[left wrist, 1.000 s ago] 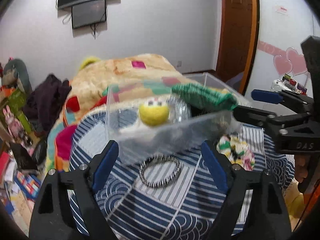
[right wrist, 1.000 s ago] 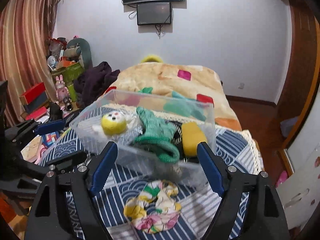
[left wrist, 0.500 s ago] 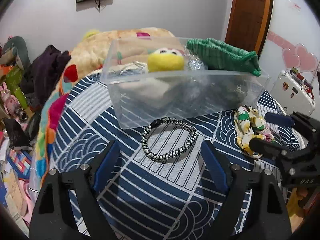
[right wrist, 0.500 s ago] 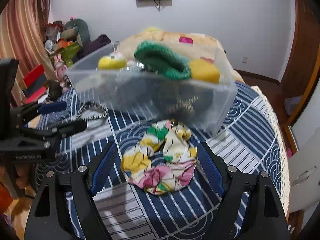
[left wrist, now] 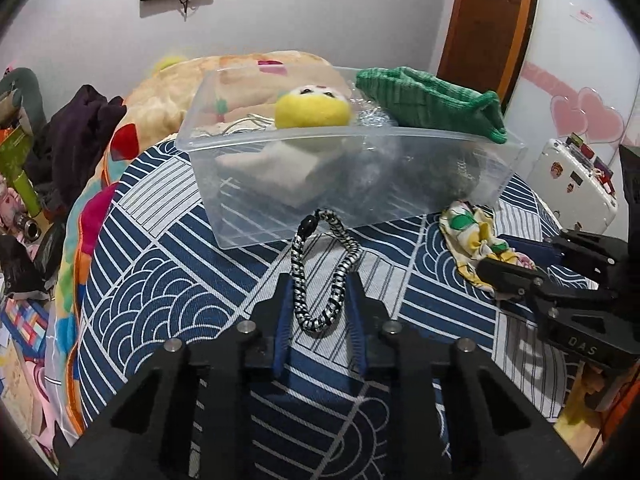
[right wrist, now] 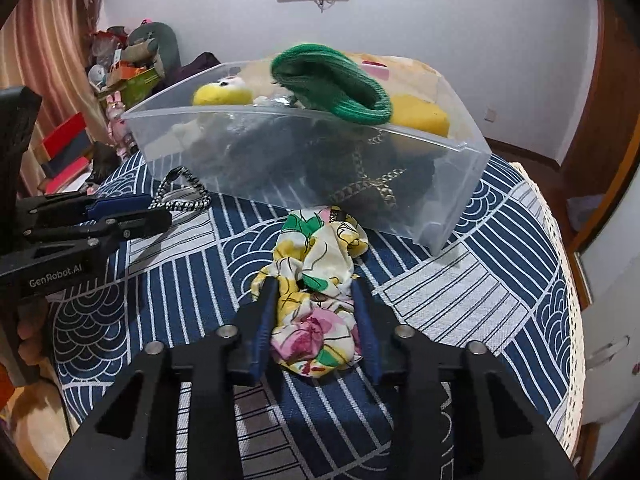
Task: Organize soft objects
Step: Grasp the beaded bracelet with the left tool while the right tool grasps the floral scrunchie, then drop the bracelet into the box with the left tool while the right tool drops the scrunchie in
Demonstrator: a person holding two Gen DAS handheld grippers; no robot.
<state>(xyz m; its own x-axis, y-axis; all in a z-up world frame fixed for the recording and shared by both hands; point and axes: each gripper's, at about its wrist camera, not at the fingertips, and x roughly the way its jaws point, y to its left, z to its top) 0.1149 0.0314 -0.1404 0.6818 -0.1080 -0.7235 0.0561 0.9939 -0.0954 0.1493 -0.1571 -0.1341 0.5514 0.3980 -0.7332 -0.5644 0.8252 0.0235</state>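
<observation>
Most of the soft things look to be in the clear bin point(left wrist: 352, 184) already: a yellow plush point(left wrist: 312, 110), a green knit piece point(left wrist: 428, 106) draped over the rim, a yellow sponge-like block point(right wrist: 418, 118) at the far end, and some darker stuff with a chain low down that I can't make out through the plastic. The bin sits on the blue patterned surface point(left wrist: 168, 280), heaped to the top.

Two items are left outside it, and each is being picked up. The left tongs point(left wrist: 318, 300) are pinched in on the black-and-white hair band point(left wrist: 320, 268), squeezing its loop into a long narrow shape; its far end reaches almost to the bin's front wall. Whether it has lifted off the cloth I can't tell. The right tongs point(right wrist: 316, 320) are closed around the floral scrunchie point(right wrist: 316, 284), which lies just in front of the bin, its far edge touching or nearly touching the wall. It bunches up between the blue pads point(right wrist: 264, 328), so the grip seems to have plenty of fabric.

So I'd say the job is close to finished: what remains is to carry these two over the rim and drop them in. The bin is full enough that they'll likely have to rest on top of the pile, and the knit piece hanging over the edge may want tucking in.
</observation>
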